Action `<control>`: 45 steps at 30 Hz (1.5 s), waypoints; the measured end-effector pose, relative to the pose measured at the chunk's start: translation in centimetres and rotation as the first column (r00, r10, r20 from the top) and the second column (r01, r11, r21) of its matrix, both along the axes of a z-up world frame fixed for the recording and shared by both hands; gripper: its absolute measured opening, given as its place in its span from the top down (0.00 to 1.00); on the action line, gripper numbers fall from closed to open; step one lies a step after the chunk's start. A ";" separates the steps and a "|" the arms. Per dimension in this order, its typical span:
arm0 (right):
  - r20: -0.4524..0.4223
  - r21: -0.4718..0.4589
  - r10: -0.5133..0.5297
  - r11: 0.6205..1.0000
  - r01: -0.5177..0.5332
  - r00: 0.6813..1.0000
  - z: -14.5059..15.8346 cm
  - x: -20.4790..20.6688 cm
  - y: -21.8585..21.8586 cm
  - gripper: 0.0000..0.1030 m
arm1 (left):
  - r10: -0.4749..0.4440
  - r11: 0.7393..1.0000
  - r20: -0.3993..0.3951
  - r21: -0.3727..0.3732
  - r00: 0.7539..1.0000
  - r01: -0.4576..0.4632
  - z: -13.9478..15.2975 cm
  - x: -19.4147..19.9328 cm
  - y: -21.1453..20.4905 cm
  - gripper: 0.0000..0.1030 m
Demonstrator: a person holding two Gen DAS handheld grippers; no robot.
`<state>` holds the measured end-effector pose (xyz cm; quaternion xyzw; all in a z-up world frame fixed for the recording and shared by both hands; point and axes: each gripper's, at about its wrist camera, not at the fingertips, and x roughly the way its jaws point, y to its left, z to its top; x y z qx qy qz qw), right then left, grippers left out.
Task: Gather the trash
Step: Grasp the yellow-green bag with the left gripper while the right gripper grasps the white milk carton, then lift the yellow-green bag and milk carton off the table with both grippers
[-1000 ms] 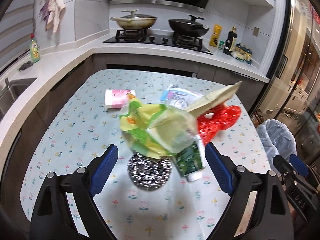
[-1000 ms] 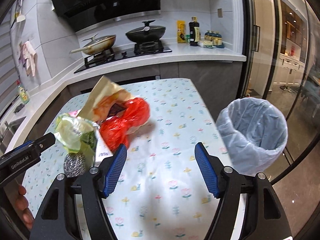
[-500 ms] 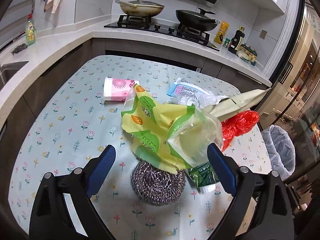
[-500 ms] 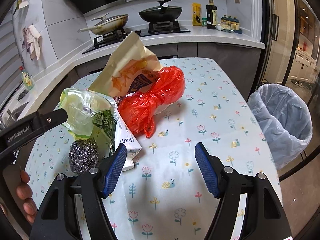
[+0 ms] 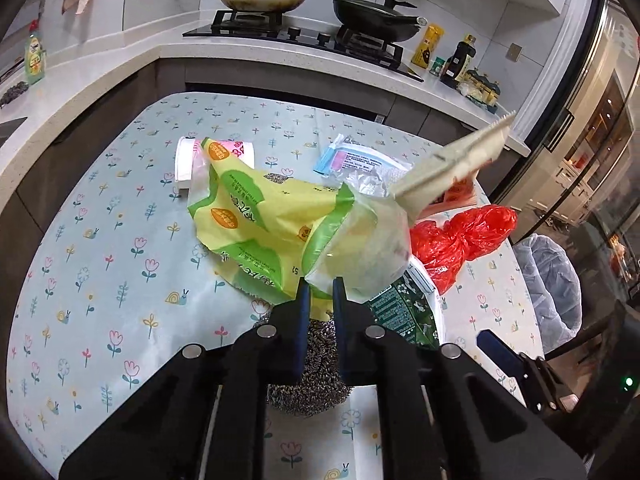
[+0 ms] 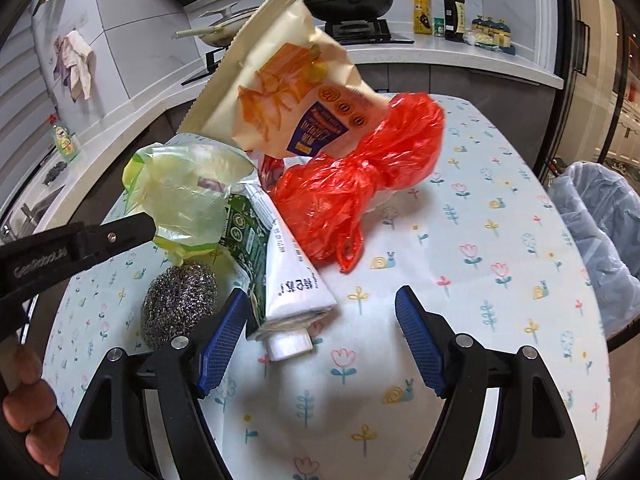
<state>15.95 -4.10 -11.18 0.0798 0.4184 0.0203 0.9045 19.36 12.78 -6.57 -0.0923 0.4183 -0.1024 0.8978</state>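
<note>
A heap of trash lies on the flowered table (image 5: pixel 100 280). It holds a yellow-green plastic bag (image 5: pixel 256 232), a steel wool scourer (image 5: pixel 308 384), a green-and-white capped pouch (image 6: pixel 288 288), a red plastic bag (image 6: pixel 360 184) and a cream snack bag (image 6: pixel 280 92). My left gripper (image 5: pixel 320 296) is closing, and its pads pinch the lower edge of the yellow-green bag (image 6: pixel 188 192) above the scourer (image 6: pixel 176 300). My right gripper (image 6: pixel 322 294) hovers low over the table with its jaws opening. The pouch's capped end lies just inside its left finger, untouched.
A pink-and-white packet (image 5: pixel 188 160) and a blue-and-white wrapper (image 5: pixel 352 158) lie farther back on the table. A bin with a pale liner (image 6: pixel 600 216) stands off the table's right edge. Behind, a counter carries a stove with two pans. A hand (image 6: pixel 28 412) shows at the lower left.
The left jaws went from wide apart to pinched on the yellow-green bag's edge. The right gripper sank and came closer to the pile, and the pouch now lies by its left finger.
</note>
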 end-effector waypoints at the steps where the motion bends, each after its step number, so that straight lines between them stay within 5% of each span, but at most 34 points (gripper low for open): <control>1: 0.000 0.003 0.002 1.000 -0.002 1.000 -0.2 0.3 0.0 0.29 | -0.002 1.000 0.005 -0.001 1.000 0.002 0.1 -0.1 0.0 0.90; 9: -0.020 0.028 0.013 1.000 -0.012 1.000 -1.4 2.2 0.3 0.31 | -0.002 1.000 0.031 -0.003 1.000 0.002 0.8 -0.3 0.6 0.93; 13: -0.035 0.056 0.036 0.998 -0.034 0.999 -1.6 2.4 0.7 0.53 | 0.009 1.000 0.047 0.000 0.999 -0.009 1.4 -0.8 0.9 0.93; 27: 0.077 0.060 -0.002 0.998 -0.002 0.997 2.6 -2.0 -1.3 0.53 | 0.015 1.000 0.096 -0.008 0.995 -0.014 4.4 -3.6 1.0 0.96; 32: 0.057 0.070 -0.029 0.997 0.025 0.998 2.8 -4.6 -3.4 0.53 | -0.040 0.999 0.050 -0.031 0.998 0.041 3.5 -4.9 0.1 0.96; 34: 0.045 0.084 -0.048 0.996 0.044 0.998 2.5 -5.7 -4.3 0.53 | -0.068 0.997 0.016 -0.037 0.998 0.068 2.4 -5.4 -0.4 0.90; 38: 0.020 0.097 -0.068 0.993 0.065 0.998 1.8 -6.8 -5.5 0.53 | -0.058 0.998 -0.005 -0.032 0.998 0.057 1.1 -6.0 -1.1 0.43; 45: 0.001 0.092 -0.064 0.994 0.063 0.998 0.6 -7.4 -5.7 0.53 | -0.025 1.000 0.008 -0.001 1.000 0.025 0.6 -4.7 -2.2 0.35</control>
